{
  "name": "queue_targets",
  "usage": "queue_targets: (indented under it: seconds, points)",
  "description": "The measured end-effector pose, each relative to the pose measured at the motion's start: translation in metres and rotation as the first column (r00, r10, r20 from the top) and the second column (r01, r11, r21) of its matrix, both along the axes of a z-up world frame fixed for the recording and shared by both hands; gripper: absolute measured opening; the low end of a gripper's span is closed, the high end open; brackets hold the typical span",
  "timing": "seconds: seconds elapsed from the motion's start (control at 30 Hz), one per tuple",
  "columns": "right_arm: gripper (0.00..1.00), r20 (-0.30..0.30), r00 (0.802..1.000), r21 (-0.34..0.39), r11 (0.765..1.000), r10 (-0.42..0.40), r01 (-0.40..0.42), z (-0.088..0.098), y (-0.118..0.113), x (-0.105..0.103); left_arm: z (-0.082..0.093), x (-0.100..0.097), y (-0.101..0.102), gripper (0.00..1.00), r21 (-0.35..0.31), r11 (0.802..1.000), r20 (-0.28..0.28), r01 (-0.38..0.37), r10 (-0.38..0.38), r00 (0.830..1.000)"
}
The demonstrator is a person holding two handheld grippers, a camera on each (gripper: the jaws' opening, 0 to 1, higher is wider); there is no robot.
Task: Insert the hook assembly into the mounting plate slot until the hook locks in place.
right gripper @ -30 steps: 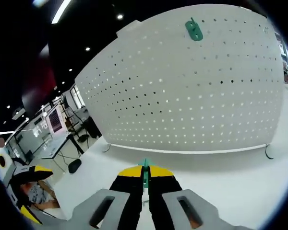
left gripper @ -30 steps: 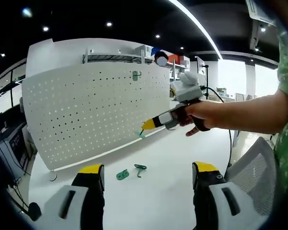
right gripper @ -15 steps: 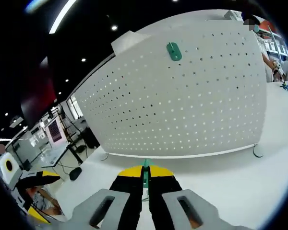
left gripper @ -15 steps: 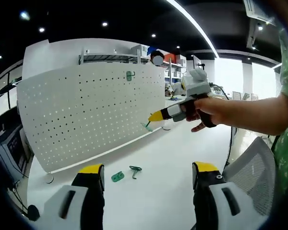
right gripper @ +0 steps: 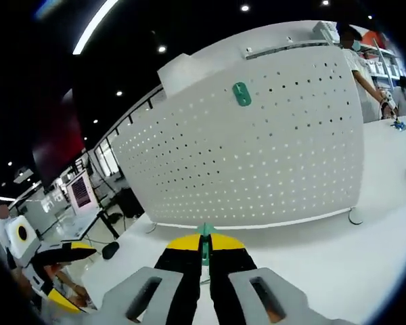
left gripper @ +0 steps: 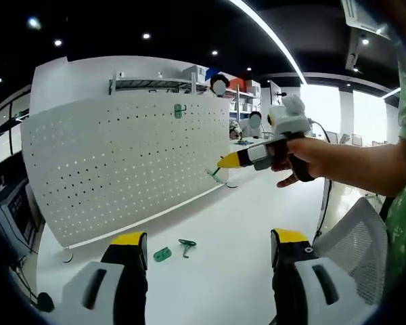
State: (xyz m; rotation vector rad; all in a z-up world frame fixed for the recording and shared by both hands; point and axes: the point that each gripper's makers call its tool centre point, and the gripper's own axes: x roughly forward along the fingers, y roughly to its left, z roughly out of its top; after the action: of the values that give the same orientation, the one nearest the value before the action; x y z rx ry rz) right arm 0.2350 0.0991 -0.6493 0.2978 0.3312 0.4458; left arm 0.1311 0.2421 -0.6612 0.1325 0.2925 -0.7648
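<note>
Two grippers are seen. In the right gripper view, the right gripper [right gripper: 204,249] is closed on a green hook assembly [right gripper: 204,238], pinched between the yellow-tipped jaws with its end poking out past the tips. In the left gripper view the same right gripper [left gripper: 223,162] is held in a person's hand [left gripper: 303,157] above the white table [left gripper: 230,230], with the green hook assembly [left gripper: 215,173] hanging at its yellow tip, near the lower right corner of the white pegboard [left gripper: 122,162] but apart from it. The pegboard [right gripper: 257,162] is stood upright on the table [right gripper: 325,257] on small feet, well ahead of the jaws in the right gripper view. One green hook [right gripper: 241,93] is already seated high on the pegboard; it is also seen in the left gripper view [left gripper: 178,110]. The left gripper [left gripper: 208,244] is open, jaws spread wide and holding nothing. Two more green pieces lie loose on the table just ahead of the left jaw: a flat green plate piece [left gripper: 162,254] and a green hook piece [left gripper: 186,246], beside each other. The left gripper [right gripper: 51,261] is seen at the lower left of the right gripper view.
</note>
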Motion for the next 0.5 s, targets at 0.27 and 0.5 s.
queue_targets:
  seconds: [0.27,0.5]
  points:
    - [0.01,0.072,0.997,0.005,1.000,-0.023,0.023,0.025,-0.003,0.006,0.001,0.000,0.005,0.77,0.001,1.000,0.002,-0.007,0.007,1.000]
    - [0.01,0.139,0.990,0.004,0.999,-0.034,0.034,0.050,-0.003,0.012,0.002,-0.001,0.003,0.77,0.000,1.000,0.005,0.002,-0.002,1.000]
